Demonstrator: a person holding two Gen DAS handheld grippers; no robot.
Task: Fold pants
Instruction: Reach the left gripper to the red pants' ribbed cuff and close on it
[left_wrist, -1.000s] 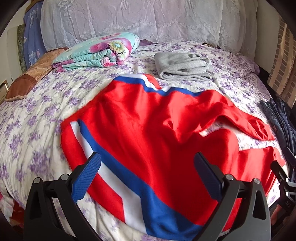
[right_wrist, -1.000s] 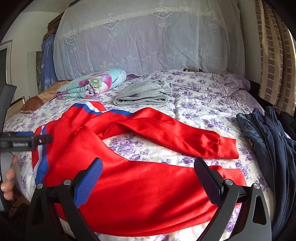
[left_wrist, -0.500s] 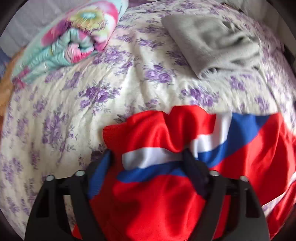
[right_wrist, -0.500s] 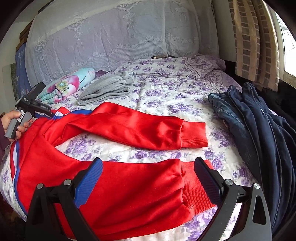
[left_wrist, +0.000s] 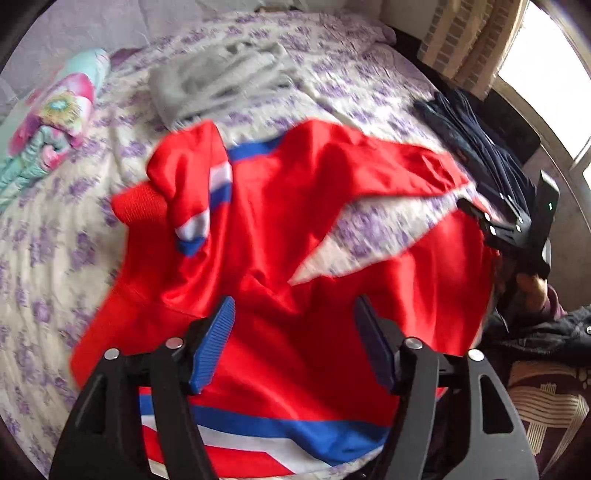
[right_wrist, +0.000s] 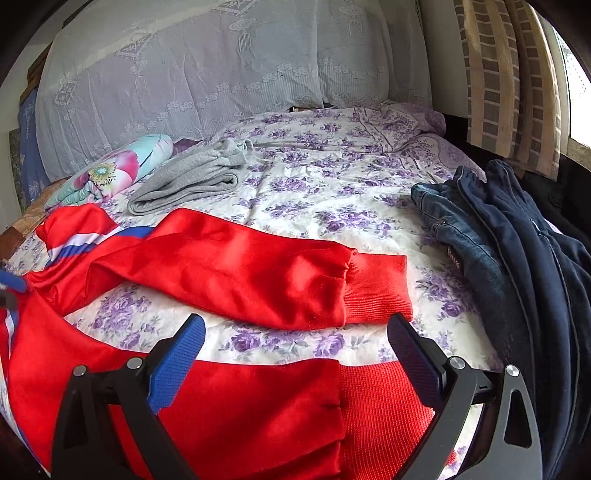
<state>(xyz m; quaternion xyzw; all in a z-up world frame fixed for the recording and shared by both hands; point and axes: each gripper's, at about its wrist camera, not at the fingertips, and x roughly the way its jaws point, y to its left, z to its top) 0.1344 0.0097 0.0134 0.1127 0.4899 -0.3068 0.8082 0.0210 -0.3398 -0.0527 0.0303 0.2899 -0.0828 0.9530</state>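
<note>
Here, red pants (right_wrist: 229, 266) lie spread on the bed (right_wrist: 332, 177); left gripper (left_wrist: 295, 343) opening, empty, above the waist; right gripper (right_wrist: 295, 354) wide apart over a cuff; next, probably grasping both ends.

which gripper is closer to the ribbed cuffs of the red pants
Right. The right gripper hangs open just above the near ribbed cuff; the left gripper, jaws opening with nothing between them, is over the waist end of the red pants.

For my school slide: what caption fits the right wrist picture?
Open right gripper hovers over red pants spread on a flowery bed.
</note>
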